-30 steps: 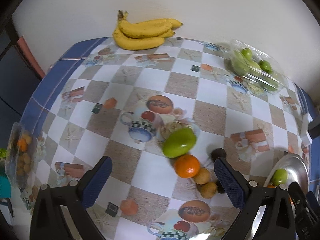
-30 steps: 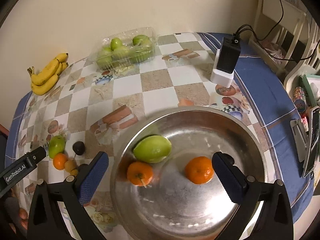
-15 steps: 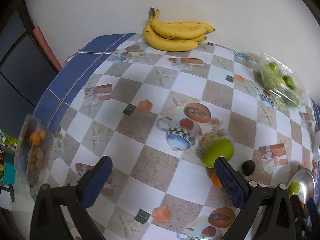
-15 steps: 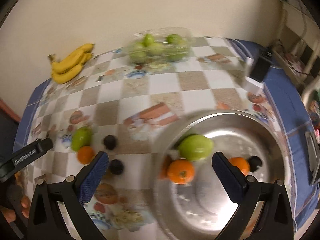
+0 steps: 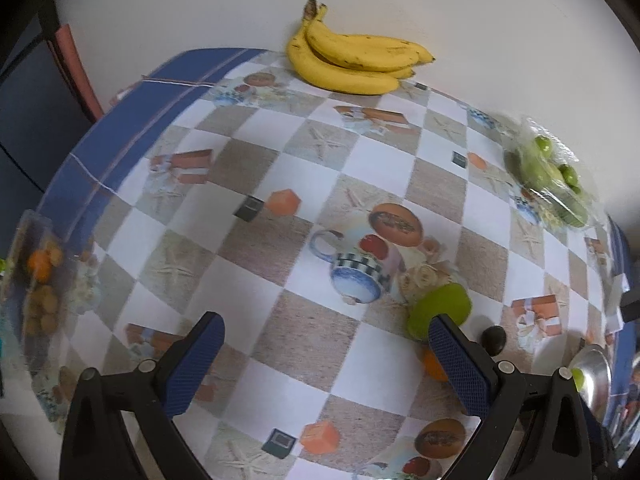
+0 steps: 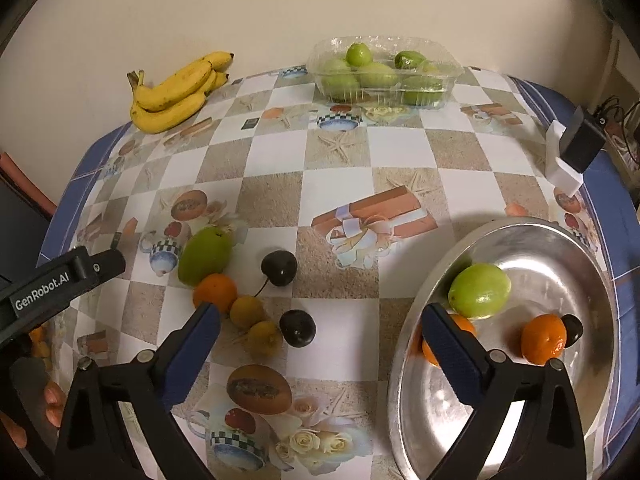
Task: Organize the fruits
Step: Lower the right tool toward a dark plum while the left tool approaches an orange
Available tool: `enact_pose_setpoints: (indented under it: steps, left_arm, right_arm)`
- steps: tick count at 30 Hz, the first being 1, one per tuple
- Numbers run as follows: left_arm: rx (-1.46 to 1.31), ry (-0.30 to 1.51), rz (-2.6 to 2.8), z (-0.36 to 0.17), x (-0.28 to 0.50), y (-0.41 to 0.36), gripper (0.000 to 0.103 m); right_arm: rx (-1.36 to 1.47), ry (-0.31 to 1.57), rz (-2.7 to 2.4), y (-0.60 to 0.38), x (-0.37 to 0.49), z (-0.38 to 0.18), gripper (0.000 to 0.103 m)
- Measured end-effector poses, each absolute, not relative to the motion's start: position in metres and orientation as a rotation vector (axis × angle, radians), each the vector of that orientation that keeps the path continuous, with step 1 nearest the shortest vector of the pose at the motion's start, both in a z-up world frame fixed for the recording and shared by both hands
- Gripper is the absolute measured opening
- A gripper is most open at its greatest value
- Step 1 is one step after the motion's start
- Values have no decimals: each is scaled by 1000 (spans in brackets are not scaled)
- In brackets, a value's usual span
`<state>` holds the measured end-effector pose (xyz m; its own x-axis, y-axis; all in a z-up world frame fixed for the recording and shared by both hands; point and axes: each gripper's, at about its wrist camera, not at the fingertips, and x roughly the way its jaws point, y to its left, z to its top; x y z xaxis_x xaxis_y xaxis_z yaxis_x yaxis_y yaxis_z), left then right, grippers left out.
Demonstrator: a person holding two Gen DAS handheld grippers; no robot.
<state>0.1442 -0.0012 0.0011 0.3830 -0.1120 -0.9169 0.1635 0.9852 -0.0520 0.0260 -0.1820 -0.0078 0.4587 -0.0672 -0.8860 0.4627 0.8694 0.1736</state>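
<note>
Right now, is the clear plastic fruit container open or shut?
Open: the plastic container shows no lid, and green fruits rise above its rim.

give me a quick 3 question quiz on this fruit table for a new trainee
1. True or false: the round silver metal bowl holds two orange mandarins.
2. Which dark round fruit lies nearer the big green mango on the checked tablecloth: the one with the thin stem, or the one by the two small brown-yellow fruits?
3. Fill in: the clear plastic tray near the wall holds ___ fruits.

Key
1. True; one is partly behind the right gripper, whose jaws are apart and hold nothing.
2. The one with the stem.
3. Green.
</note>
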Motion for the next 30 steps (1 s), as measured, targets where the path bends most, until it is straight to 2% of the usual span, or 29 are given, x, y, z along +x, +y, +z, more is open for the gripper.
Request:
enact_pose_setpoints:
  steps: [2, 5, 7, 9, 11, 13, 17, 19, 25, 30]
  left_arm:
    - [45, 1159, -192, -1, 143, -5, 103]
    - [52, 1171, -230, -6, 144, -11, 103]
    - [40, 1184, -255, -9, 143, -15, 103]
    - [33, 1200, -272, -11, 144, -19, 103]
    - [33, 1211, -300, -14, 143, -25, 103]
    - [29, 1219, -313, -17, 142, -28, 101]
    - [-1, 1244, -354, -24, 140, -35, 87]
    - [-5, 1255, -370, -27, 139, -38, 86]
    - [-31, 1258, -422, -28, 137, -47, 81]
    - [-29, 1276, -429, -34, 136, -54, 74]
  right_arm:
    - [448, 1064, -326, -184, 27, -13, 87]
    - [458, 1081, -329, -185, 29, -19, 83]
    - [484, 1094, -304, -185, 30, -24, 66]
    - [502, 1107, -296, -186, 32, -29, 61]
    - [512, 1115, -297, -186, 33, -33, 61]
    - [537, 1119, -281, -187, 33, -36, 52]
    - [556, 1121, -262, -186, 35, -39, 50]
    - [567, 1123, -257, -185, 37, -42, 45]
    - [606, 1126, -246, -188, 39, -48, 39]
    - [625, 1124, -246, -190, 38, -49, 37]
